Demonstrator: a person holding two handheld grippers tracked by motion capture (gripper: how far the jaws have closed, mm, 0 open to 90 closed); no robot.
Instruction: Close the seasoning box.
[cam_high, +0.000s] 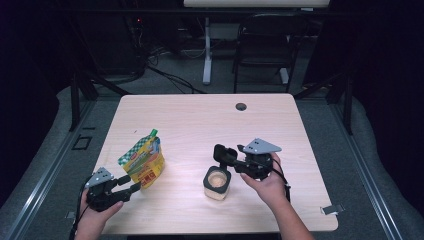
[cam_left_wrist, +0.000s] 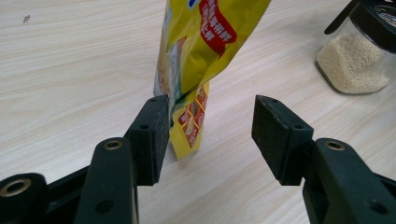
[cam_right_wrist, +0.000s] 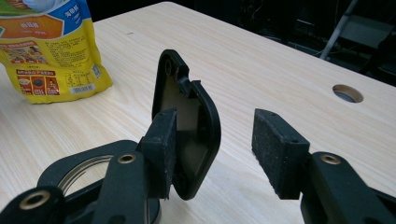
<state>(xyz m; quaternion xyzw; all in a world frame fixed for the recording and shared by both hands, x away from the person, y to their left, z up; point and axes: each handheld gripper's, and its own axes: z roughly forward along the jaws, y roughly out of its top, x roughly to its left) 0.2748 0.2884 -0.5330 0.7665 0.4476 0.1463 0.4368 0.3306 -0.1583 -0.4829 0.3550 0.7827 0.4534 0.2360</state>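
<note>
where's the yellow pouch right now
In the high view the yellow pouch stands upright on the table's left side, just ahead of the left gripper, left of the jar.

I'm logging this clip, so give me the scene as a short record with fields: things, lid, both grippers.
table: light wood
pouch: yellow, upright, spout on top
jar: glass, pale grains inside, right of pouch
lid: black, flipped up, hinged
left gripper: fingers open, pouch's bottom corner between them, by one finger
right gripper: fingers open, beside raised lid, not clamping it
</note>
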